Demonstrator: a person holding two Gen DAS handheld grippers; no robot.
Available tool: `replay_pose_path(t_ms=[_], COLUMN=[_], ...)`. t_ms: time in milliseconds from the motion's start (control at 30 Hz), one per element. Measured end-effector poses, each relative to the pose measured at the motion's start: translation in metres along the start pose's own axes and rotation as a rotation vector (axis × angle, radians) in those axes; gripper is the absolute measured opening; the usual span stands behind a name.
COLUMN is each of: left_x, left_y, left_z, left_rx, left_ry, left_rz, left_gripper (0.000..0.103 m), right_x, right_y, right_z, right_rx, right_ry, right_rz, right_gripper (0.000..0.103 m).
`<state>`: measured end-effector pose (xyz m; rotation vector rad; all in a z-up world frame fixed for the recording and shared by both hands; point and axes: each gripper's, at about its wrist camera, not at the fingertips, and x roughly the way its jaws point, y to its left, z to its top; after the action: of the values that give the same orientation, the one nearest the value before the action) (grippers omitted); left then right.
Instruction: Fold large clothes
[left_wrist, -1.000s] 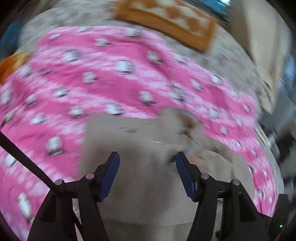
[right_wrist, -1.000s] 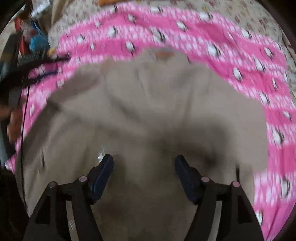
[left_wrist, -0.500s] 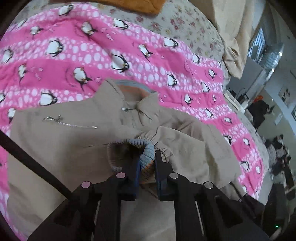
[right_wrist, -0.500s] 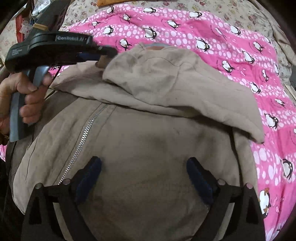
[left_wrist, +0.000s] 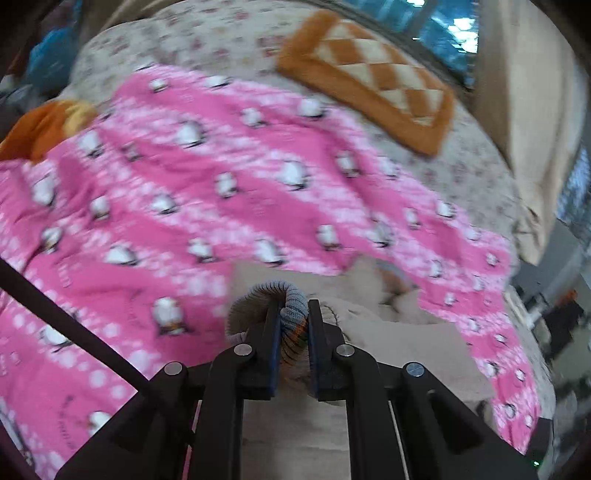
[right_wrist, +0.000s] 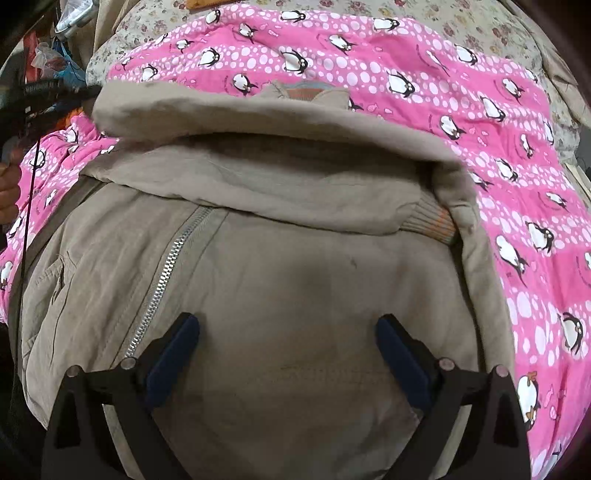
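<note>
A beige zip-up jacket (right_wrist: 295, 295) lies front-up on a pink penguin blanket (right_wrist: 480, 110). My left gripper (left_wrist: 291, 325) is shut on the ribbed grey-and-orange cuff (left_wrist: 293, 308) of one sleeve and holds it above the blanket. In the right wrist view that sleeve (right_wrist: 258, 118) stretches across the jacket's chest toward the upper left. My right gripper (right_wrist: 286, 336) hangs open over the jacket's lower front, right of the zipper (right_wrist: 162, 280), with nothing between its fingers. The other sleeve's cuff (right_wrist: 432, 223) lies folded in at the right, and the collar (right_wrist: 310, 92) shows beyond the sleeve.
The blanket covers a bed with a floral sheet (left_wrist: 192, 40). An orange-and-cream checked mat (left_wrist: 369, 96) lies at the far side, and an orange cloth (left_wrist: 44, 125) sits at the left. A person's hand (right_wrist: 9, 192) shows at the left edge, with clutter (right_wrist: 48, 55) behind it.
My left gripper shut on the sleeve cuff and carried it left across the jacket, stretching the sleeve over the chest. My right gripper's jaws spread wider and stayed over the jacket front.
</note>
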<state>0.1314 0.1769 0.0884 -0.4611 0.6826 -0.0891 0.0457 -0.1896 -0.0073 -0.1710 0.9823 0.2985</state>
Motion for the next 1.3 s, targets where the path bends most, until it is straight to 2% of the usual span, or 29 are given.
replay_pose_path(t_ms=[133, 200, 233, 267, 333, 400, 433, 467, 500, 533, 567, 600, 667, 733, 767, 800, 867, 933, 1033, 1100, 1167, 1300], left_x=[0.017, 0.019, 0.014, 0.005, -0.020, -0.045, -0.049, -0.050, -0.045, -0.034, -0.024, -0.009, 0.019, 0.049, 0.061, 0.060, 0.053, 0.043, 0.026, 0.023, 0.029, 0.064], left_y=[-0.001, -0.004, -0.004, -0.004, -0.001, -0.002, -0.003, -0.008, -0.016, -0.026, -0.032, -0.040, -0.043, -0.026, -0.013, -0.007, -0.011, -0.016, -0.034, -0.042, -0.045, -0.028], left_z=[-0.011, -0.016, -0.016, -0.013, -0.007, -0.004, -0.002, -0.002, -0.004, -0.009, -0.014, -0.022, -0.035, -0.048, -0.056, -0.057, -0.053, -0.049, -0.039, -0.036, -0.035, -0.045], left_rx=[0.047, 0.071, 0.071, 0.057, 0.027, 0.007, 0.007, 0.026, 0.061, 0.102, 0.134, 0.178, 0.236, 0.210, 0.160, 0.131, 0.135, 0.117, 0.145, 0.177, 0.185, 0.115], left_ry=[0.096, 0.114, 0.097, 0.055, -0.045, -0.177, -0.211, -0.222, -0.197, -0.148, -0.110, -0.055, 0.042, 0.177, 0.246, 0.232, 0.211, 0.169, 0.018, -0.031, -0.008, 0.148], left_rz=[0.063, 0.174, 0.201, 0.222, 0.274, 0.311, 0.305, 0.264, 0.209, 0.171, 0.160, 0.163, 0.254, 0.370, 0.388, 0.374, 0.392, 0.388, 0.362, 0.357, 0.337, 0.357], left_gripper=[0.001, 0.005, 0.005, 0.005, 0.006, 0.008, 0.008, 0.008, 0.008, 0.005, 0.005, 0.003, 0.002, 0.002, 0.002, 0.002, 0.002, 0.002, 0.002, 0.002, 0.002, 0.003], right_x=[-0.001, -0.004, -0.008, -0.021, -0.048, -0.071, -0.078, -0.079, -0.075, -0.068, -0.053, -0.043, -0.013, 0.016, 0.037, 0.042, 0.033, 0.008, -0.010, -0.008, 0.000, 0.015], right_y=[0.000, -0.002, -0.006, -0.014, -0.031, -0.047, -0.053, -0.058, -0.061, -0.062, -0.062, -0.062, -0.073, -0.093, -0.106, -0.113, -0.114, -0.108, -0.106, -0.105, -0.110, -0.114], right_z=[0.001, 0.002, 0.004, 0.007, 0.012, 0.018, 0.025, 0.033, 0.041, 0.049, 0.061, 0.065, 0.076, 0.078, 0.074, 0.071, 0.077, 0.088, 0.109, 0.125, 0.137, 0.156], right_rx=[0.001, 0.006, 0.018, 0.060, 0.134, 0.184, 0.197, 0.195, 0.182, 0.166, 0.138, 0.127, 0.143, 0.181, 0.229, 0.262, 0.269, 0.250, 0.252, 0.232, 0.232, 0.220], right_ry=[0.003, 0.010, 0.000, -0.050, -0.179, -0.317, -0.369, -0.399, -0.401, -0.385, -0.350, -0.332, -0.258, -0.134, -0.039, -0.029, -0.042, -0.177, -0.312, -0.354, -0.366, -0.383], right_rz=[0.002, 0.016, 0.019, 0.032, 0.061, -0.010, -0.054, -0.061, -0.051, -0.038, -0.036, -0.056, -0.095, -0.108, -0.104, -0.069, -0.088, -0.143, -0.151, -0.161, -0.149, -0.196], right_gripper=[0.099, 0.098, 0.088, 0.075, 0.073, 0.071, 0.067, 0.053, 0.042, 0.024, 0.018, 0.017, 0.015, 0.014, 0.011, 0.011, 0.010, 0.010, 0.010, 0.010, 0.010, 0.010])
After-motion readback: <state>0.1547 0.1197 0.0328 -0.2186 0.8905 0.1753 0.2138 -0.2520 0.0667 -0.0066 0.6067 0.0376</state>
